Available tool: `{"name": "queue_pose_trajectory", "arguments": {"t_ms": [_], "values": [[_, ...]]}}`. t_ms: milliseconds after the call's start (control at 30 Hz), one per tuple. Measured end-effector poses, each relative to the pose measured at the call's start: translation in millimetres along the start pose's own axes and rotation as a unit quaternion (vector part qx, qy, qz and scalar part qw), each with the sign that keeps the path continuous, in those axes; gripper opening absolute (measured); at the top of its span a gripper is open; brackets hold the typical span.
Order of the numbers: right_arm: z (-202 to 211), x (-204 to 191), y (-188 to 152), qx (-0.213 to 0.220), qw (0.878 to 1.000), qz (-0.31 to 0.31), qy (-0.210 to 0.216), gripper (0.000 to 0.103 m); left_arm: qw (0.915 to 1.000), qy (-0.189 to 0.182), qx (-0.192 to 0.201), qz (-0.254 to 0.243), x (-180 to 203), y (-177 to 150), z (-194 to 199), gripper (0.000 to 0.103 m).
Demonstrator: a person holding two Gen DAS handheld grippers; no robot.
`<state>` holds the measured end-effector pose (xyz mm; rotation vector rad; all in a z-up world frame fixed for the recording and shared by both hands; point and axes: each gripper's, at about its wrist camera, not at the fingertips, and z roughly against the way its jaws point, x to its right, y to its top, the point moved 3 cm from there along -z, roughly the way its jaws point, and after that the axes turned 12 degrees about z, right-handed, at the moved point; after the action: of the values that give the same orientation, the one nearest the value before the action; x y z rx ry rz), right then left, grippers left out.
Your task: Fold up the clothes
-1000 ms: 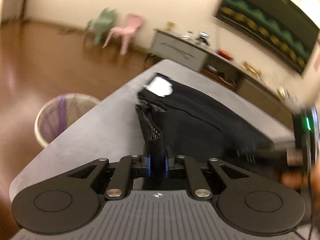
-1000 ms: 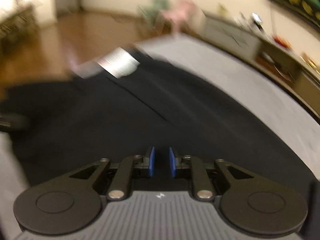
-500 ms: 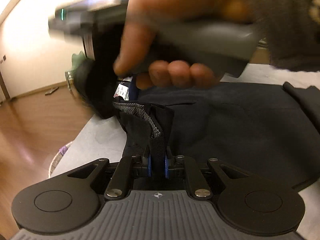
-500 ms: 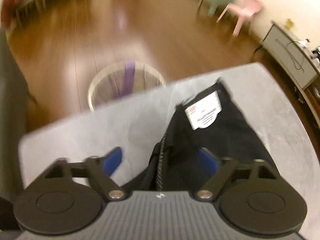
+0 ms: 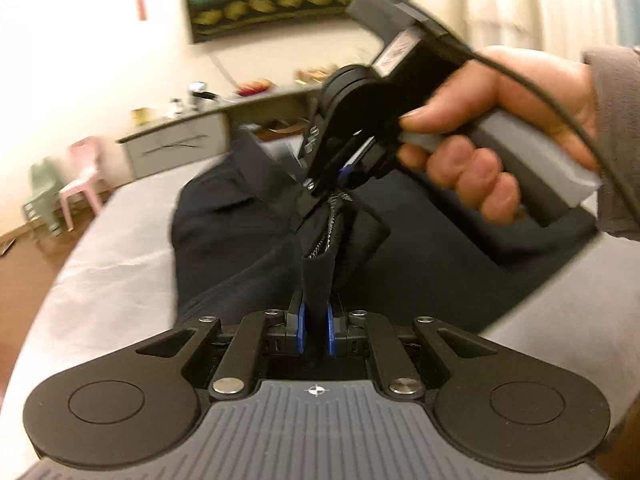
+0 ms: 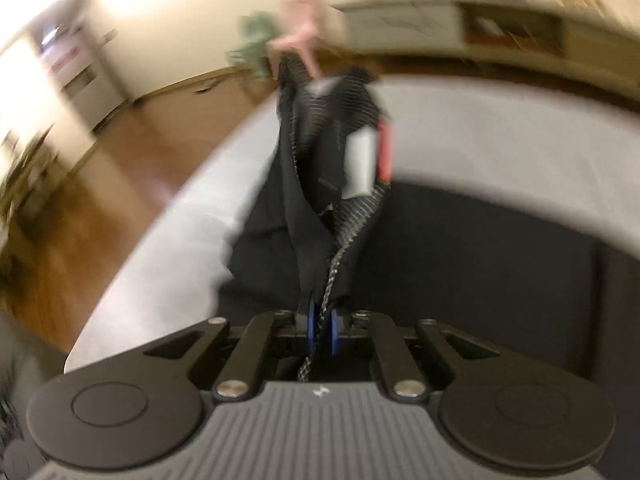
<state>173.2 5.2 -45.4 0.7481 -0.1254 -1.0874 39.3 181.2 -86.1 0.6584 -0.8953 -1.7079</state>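
Left wrist view, from the left edge: a pink chair (image 5: pixel 82 176) stands on the wooden floor, then the grey counter (image 5: pixel 120 248) carries the dark garment (image 5: pixel 240 216) across the middle of the frame. At lower centre the left gripper (image 5: pixel 315 330) has its jaws clamped on a fold of that cloth. Right of centre, a hand (image 5: pixel 492 136) holds the right gripper (image 5: pixel 340 184), pinching the zipper edge above. Right wrist view (blurred): floor at left, counter (image 6: pixel 480 132) behind, and the right gripper (image 6: pixel 321 330) at lower centre, jaws just closed onto the garment (image 6: pixel 304 208), a white label (image 6: pixel 360 164) hanging at centre.
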Motion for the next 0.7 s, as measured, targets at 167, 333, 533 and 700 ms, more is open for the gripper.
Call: {"name": "queue_pose_trajectory", "arguments": {"t_ms": [167, 333, 533, 700], "values": [[2.6, 29.2, -30.4, 0.010, 0.999, -0.042, -0.009, 0.007, 0.9997, -0.019, -0.007, -0.015, 6.5, -3.7, -4.1, 0.011], [20.5, 30.9, -31.1, 0.066, 0.996, -0.049, -0.030, 0.007, 0.9988, -0.050, -0.005, 0.000, -2.5, 1.8, -8.1, 0.011], [12.6, 33.2, -61.3, 0.055, 0.993, -0.041, -0.099, 0.007, 0.9963, -0.066, -0.042, -0.036, 19.3, -11.1, -14.8, 0.011], [10.0, 36.6, -67.3, 0.037, 0.996, -0.045, -0.071, 0.016, 0.9951, -0.086, -0.034, -0.035, 11.9, -7.4, -5.6, 0.013]]}}
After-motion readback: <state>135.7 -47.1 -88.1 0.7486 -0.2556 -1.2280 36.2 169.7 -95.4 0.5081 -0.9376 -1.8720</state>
